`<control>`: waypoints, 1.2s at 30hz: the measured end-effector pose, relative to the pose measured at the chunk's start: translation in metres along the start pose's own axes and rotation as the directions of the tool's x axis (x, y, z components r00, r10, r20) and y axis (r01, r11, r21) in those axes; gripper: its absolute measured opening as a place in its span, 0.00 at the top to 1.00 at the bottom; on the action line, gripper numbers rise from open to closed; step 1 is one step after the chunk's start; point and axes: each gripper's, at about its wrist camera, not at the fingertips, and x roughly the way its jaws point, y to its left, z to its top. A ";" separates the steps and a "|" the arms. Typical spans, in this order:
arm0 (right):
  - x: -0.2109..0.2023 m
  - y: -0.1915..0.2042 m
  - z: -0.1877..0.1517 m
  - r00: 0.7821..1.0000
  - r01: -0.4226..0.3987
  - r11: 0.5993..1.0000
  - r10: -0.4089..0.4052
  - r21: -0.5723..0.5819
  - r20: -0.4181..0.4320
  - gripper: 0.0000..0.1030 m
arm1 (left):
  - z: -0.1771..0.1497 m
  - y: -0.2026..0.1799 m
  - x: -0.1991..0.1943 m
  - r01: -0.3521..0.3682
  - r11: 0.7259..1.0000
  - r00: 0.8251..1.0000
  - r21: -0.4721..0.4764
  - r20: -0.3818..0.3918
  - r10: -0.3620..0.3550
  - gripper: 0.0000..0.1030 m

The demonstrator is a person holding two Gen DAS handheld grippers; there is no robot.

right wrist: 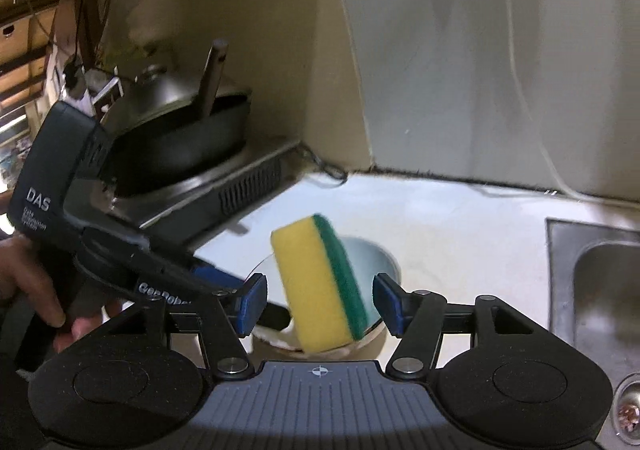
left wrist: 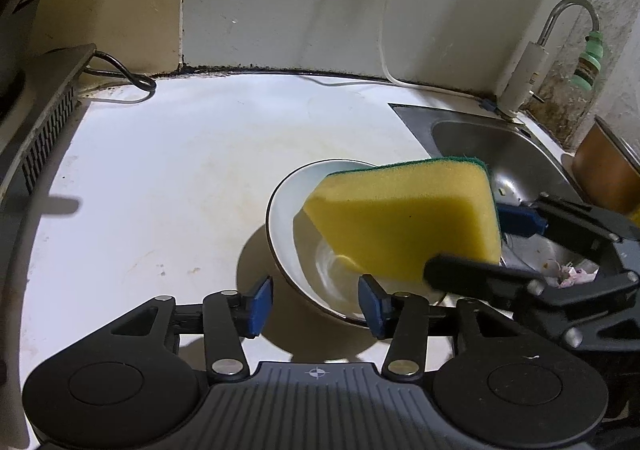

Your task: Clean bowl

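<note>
Beside the sink (left wrist: 500, 154), the ceramic bowl (left wrist: 288, 210) is slippery, breakable: grip its rim; both grippers (left wrist: 316, 304) (right wrist: 320, 302) released, sponge (right wrist: 320, 286) loose

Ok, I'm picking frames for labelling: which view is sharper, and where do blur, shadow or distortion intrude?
Left wrist view is sharper: crisp sponge, the bowl throws a dark shadow on the counter, whose back edge bows from the fisheye. Right wrist view: sponge and pan smeared by motion, corners black.

The stained white desk (left wrist: 180, 178) carries a white bowl (left wrist: 288, 210). A steel sink (left wrist: 500, 154) is set into it, and a black cable (left wrist: 120, 74) lies by the wall.
</note>
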 end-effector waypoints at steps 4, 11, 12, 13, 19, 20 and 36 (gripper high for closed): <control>0.006 0.003 -0.003 0.998 0.048 0.998 -0.046 0.047 -0.049 0.41 | -0.001 -0.002 0.000 -0.004 1.000 1.000 -0.002 0.005 0.004 0.47; -0.004 0.013 -0.003 0.994 0.105 0.991 -0.102 -0.078 0.036 0.41 | -0.003 -0.002 0.000 -0.005 1.000 1.000 -0.020 0.011 0.005 0.43; -0.002 0.014 -0.004 0.995 0.103 0.992 -0.102 -0.076 0.023 0.41 | -0.004 -0.002 0.000 -0.005 1.000 1.000 -0.021 0.012 0.005 0.43; -0.002 0.014 -0.005 0.995 0.094 0.994 -0.092 -0.062 0.026 0.41 | -0.004 -0.002 0.000 -0.006 1.000 1.000 -0.023 0.013 0.006 0.43; 0.000 0.009 -0.008 0.997 0.063 0.998 -0.062 -0.008 0.039 0.41 | -0.005 -0.002 0.000 -0.011 1.000 1.000 -0.023 0.014 0.011 0.43; -0.001 0.008 -0.007 0.998 0.058 0.998 -0.058 0.000 0.033 0.41 | -0.005 -0.002 0.001 -0.013 1.000 1.000 -0.022 0.013 0.014 0.43; 0.004 0.012 -0.007 0.999 0.048 0.999 -0.048 0.005 0.017 0.41 | -0.009 0.000 0.003 -0.018 1.000 1.000 -0.024 -0.007 0.018 0.43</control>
